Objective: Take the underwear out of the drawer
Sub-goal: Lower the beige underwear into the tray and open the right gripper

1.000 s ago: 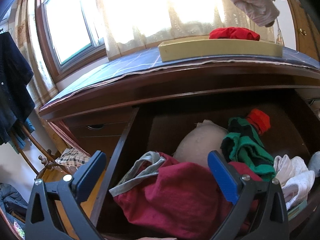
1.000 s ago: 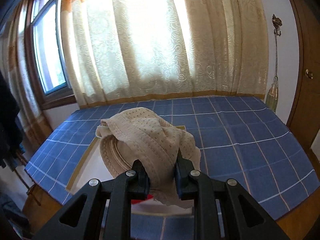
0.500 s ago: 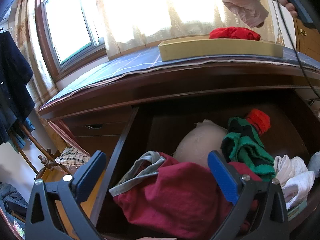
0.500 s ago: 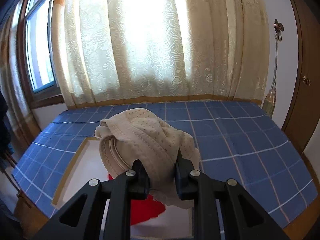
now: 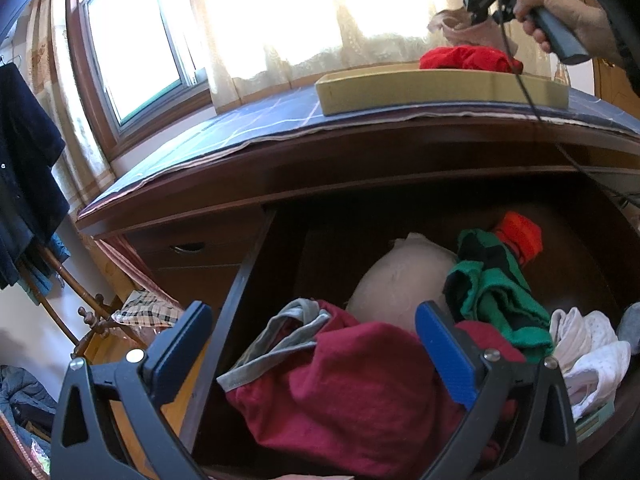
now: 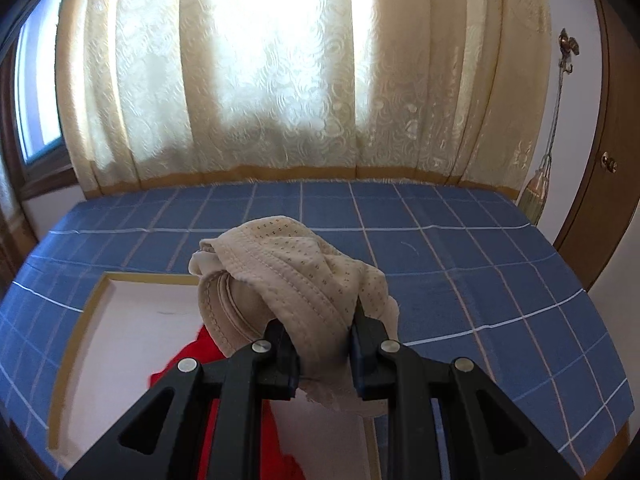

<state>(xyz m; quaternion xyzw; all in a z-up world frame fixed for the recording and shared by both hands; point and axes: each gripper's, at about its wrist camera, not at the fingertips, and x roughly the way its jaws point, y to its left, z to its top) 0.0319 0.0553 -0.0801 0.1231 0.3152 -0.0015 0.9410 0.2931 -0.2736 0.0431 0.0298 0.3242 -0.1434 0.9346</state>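
My right gripper (image 6: 322, 336) is shut on beige perforated underwear (image 6: 288, 276), held above a shallow tan tray (image 6: 80, 320) on the dresser top; a red garment (image 6: 192, 360) lies in the tray beneath it. From the left wrist view the right gripper (image 5: 478, 0) and the hand holding it hover over the tray (image 5: 400, 90) and its red garment (image 5: 468, 58), with the beige underwear (image 5: 460, 30) hanging just above. My left gripper (image 5: 312, 332) stands open over the open drawer (image 5: 248, 280), above a maroon garment (image 5: 352, 392), with nothing between its blue pads.
The drawer also holds a beige bra cup (image 5: 400, 280), a green and black garment (image 5: 492, 292), an orange piece (image 5: 520, 232) and white cloth (image 5: 588, 348). A blue checked cloth (image 6: 440, 248) covers the dresser top; curtains (image 6: 280, 80) hang behind. A dark garment (image 5: 24, 200) hangs at left.
My right gripper has carried the beige underwear forward and down, ending over the tray and the red garment. The left gripper has stayed still and open.
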